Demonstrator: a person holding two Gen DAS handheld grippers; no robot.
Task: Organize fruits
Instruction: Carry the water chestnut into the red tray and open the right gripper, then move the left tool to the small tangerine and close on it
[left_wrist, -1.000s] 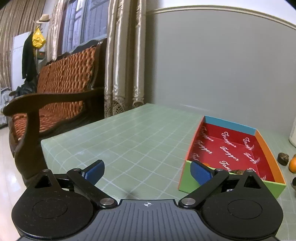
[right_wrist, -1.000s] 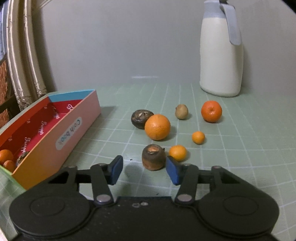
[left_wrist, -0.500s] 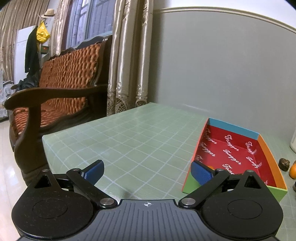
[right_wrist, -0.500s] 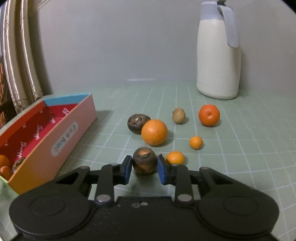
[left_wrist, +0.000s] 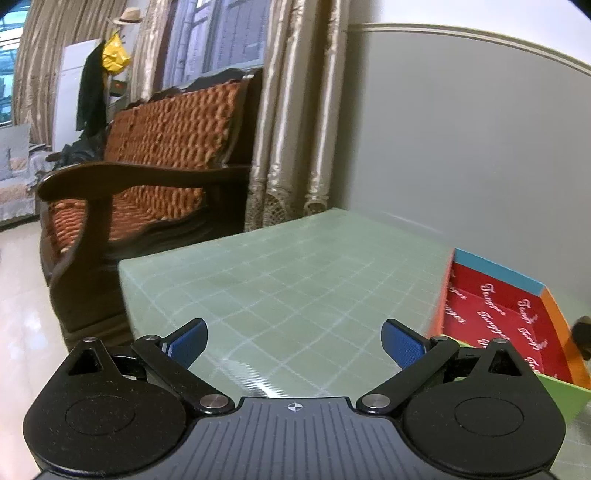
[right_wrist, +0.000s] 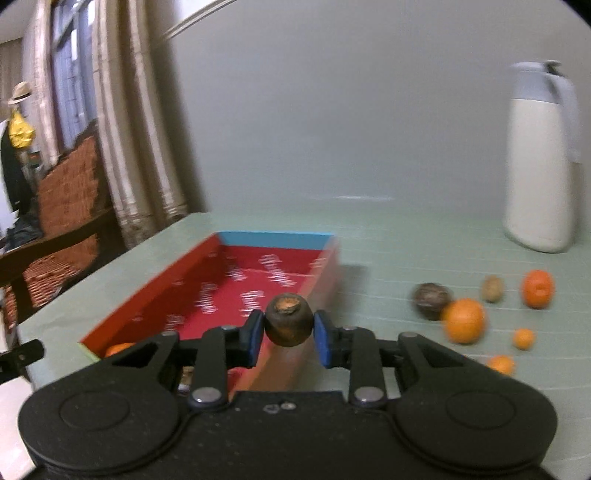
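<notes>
My right gripper (right_wrist: 289, 330) is shut on a dark brown round fruit (right_wrist: 289, 319), held in the air above the near right wall of the colourful box (right_wrist: 275, 238). The box has a red printed lining and an orange fruit (right_wrist: 120, 348) shows in its near corner. Loose on the table to the right lie another brown fruit (right_wrist: 430, 300), a big orange (right_wrist: 464, 320), a mandarin (right_wrist: 537, 288), a small tan fruit (right_wrist: 493, 288) and two tiny oranges (right_wrist: 523, 338). My left gripper (left_wrist: 294, 341) stands open over bare table, left of the same box (left_wrist: 496, 271).
A white thermos jug (right_wrist: 540, 157) stands at the back right by the grey wall. A wooden bench with an orange cushion (left_wrist: 147, 147) and curtains (left_wrist: 291, 110) lie beyond the table's left edge (left_wrist: 123, 266). Green gridded table (left_wrist: 295, 273) stretches ahead of the left gripper.
My right gripper closed on the brown fruit, lifted it and swung left over the box. The left gripper drifted left, so the box slid toward the right edge of its view.
</notes>
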